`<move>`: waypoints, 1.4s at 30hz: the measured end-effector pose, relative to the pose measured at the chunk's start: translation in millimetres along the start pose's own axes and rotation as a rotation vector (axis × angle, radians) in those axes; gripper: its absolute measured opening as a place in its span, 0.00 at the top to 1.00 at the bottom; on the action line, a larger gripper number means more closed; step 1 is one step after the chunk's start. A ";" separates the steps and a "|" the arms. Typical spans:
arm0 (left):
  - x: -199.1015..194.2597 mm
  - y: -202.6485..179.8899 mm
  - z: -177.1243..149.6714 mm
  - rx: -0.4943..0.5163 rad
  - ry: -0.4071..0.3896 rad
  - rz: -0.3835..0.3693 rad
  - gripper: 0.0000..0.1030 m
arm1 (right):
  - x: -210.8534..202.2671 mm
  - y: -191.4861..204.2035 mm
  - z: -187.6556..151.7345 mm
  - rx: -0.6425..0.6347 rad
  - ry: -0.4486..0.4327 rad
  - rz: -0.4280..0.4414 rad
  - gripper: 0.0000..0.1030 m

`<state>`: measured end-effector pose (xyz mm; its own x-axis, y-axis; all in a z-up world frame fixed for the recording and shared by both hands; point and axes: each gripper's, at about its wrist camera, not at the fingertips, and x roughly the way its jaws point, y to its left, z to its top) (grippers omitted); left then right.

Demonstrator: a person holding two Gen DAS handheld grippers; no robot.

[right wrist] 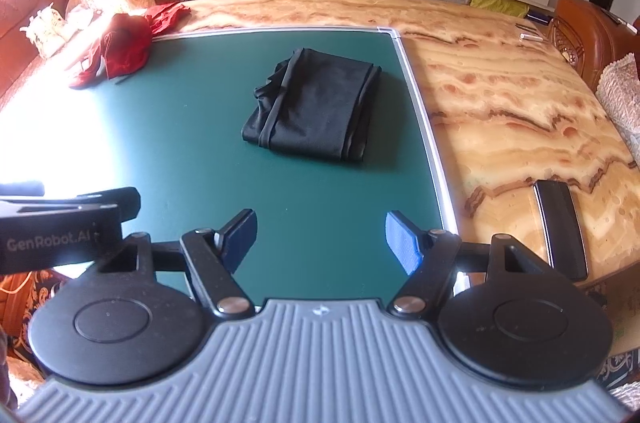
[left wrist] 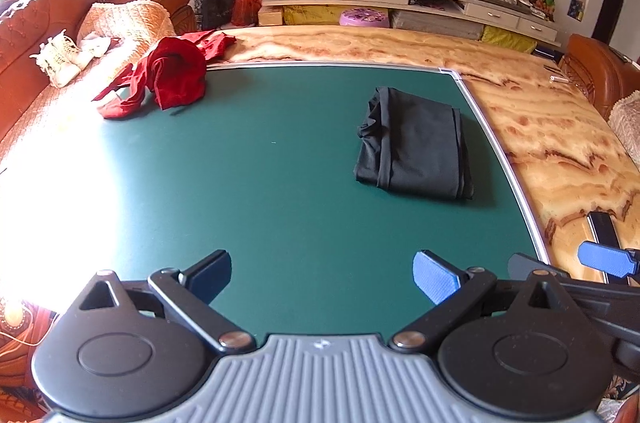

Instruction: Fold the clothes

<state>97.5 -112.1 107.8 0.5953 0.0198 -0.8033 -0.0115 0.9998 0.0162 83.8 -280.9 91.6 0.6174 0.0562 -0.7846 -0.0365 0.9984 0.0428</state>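
Green mat [left wrist: 280,183] on marble table [left wrist: 560,127], sofa behind; black garment [right wrist: 312,107] already folded near mat's right edge, long axis running away from the grippers. Red garment [left wrist: 172,75] bunched at mat's far-left corner, prob next. Left gripper [left wrist: 322,281] nearer it; right gripper [right wrist: 320,241] too, both w/ jaws apart, empty.

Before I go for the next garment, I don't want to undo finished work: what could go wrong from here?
1. The red garment lies crumpled at the green mat's far left edge, partly hanging off; a pull could drag it over.
2. Sun glare whitens the mat's left side, hiding cloth edges there.
3. The folded black garment lies ahead of the open right claw; a sweep across could unfold it.
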 end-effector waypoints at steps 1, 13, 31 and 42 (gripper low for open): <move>0.9 -2.1 0.3 0.014 -0.004 0.003 0.03 | 0.5 -1.8 0.1 0.008 -0.002 0.004 0.23; 33.6 -12.9 -12.6 0.053 -0.052 -0.010 0.03 | 42.7 -2.9 -6.6 0.016 0.003 -0.058 0.23; 117.3 -5.6 -22.8 0.045 -0.035 0.017 0.03 | 119.9 2.3 -16.5 0.099 0.005 -0.104 0.23; 138.4 0.6 -34.9 0.043 -0.057 0.022 0.03 | 143.8 14.6 -23.8 0.031 0.004 -0.147 0.23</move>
<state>151.9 -108.7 -24.1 0.6402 0.0408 -0.7671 0.0085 0.9982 0.0602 153.3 -258.3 -35.3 0.6108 -0.0906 -0.7866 0.0786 0.9955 -0.0536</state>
